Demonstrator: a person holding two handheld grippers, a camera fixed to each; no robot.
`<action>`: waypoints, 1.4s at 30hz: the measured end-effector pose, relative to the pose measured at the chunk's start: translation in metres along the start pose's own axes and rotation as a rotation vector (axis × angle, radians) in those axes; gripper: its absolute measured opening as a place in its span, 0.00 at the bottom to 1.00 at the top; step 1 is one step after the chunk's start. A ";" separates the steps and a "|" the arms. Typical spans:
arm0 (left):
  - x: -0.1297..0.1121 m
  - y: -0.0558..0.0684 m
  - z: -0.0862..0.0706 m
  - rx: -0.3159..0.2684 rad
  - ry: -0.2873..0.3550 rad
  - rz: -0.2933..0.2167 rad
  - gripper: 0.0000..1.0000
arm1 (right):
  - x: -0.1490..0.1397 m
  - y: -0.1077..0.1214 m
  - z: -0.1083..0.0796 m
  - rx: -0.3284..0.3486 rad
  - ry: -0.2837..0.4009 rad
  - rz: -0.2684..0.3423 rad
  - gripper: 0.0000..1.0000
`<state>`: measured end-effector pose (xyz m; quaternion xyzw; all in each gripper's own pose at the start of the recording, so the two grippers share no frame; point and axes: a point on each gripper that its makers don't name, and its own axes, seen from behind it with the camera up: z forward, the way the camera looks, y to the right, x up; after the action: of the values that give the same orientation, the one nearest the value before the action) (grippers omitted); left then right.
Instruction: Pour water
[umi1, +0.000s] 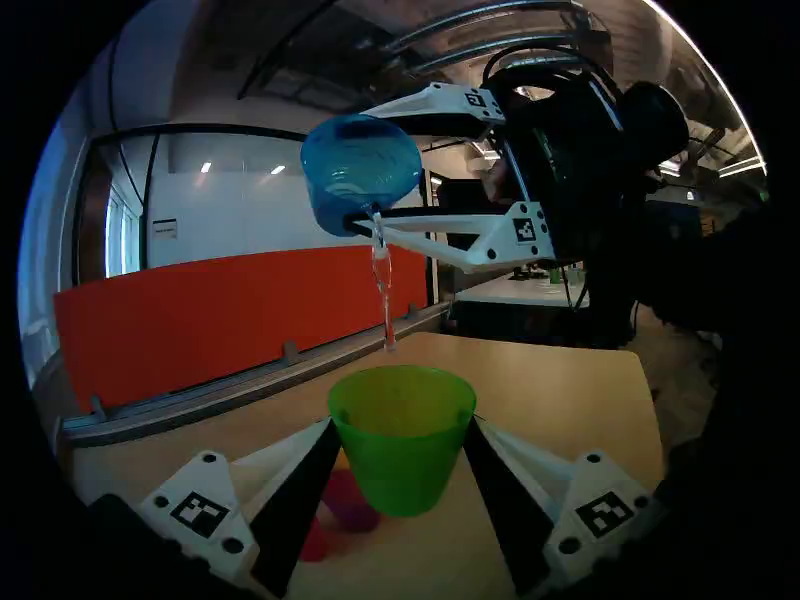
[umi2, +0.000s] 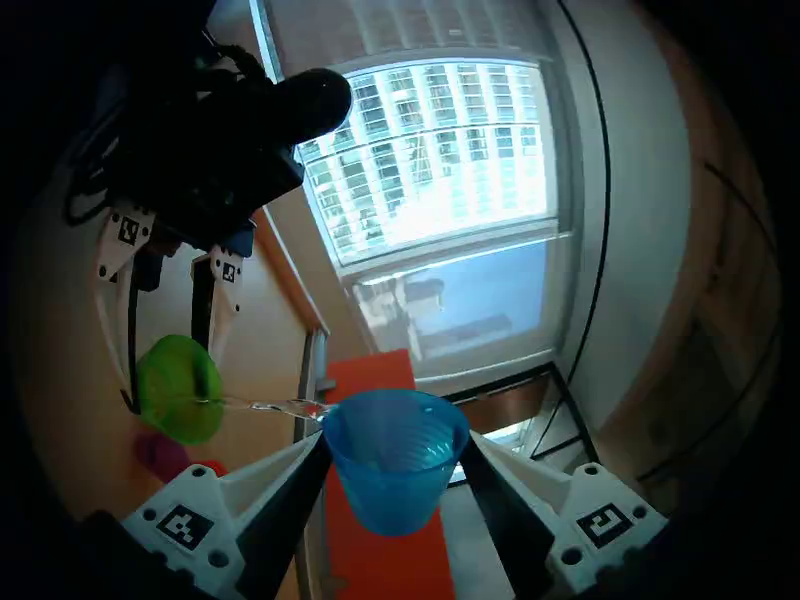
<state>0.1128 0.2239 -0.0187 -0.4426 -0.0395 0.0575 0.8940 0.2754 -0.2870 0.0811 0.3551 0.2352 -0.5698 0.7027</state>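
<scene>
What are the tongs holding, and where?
Left tongs squeeze the green cup by its sides; right tongs squeeze the tilted blue cup by its sides.

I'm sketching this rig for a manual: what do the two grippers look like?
Both the left gripper and right gripper have white, wedge-shaped fingers with black inner pads. Each finger carries a square black-and-white marker. Behind the fingers sits a bulky black body with black cables.

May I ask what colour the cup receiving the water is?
Green: the green cup, under the tilted blue cup, shows best in the left gripper view.
</scene>
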 end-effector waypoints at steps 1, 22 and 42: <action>0.000 0.000 0.000 0.000 0.001 -0.001 0.84 | 0.000 0.000 0.000 0.001 0.000 -0.004 0.90; 0.003 -0.001 -0.001 0.001 0.020 -0.017 0.84 | 0.006 0.007 0.005 -0.010 0.003 -0.081 0.90; 0.006 0.002 -0.001 -0.002 0.029 -0.024 0.84 | 0.009 0.015 0.008 -0.027 -0.003 -0.178 0.90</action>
<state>0.1184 0.2256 -0.0209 -0.4438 -0.0321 0.0403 0.8946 0.2911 -0.2972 0.0826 0.3225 0.2725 -0.6272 0.6545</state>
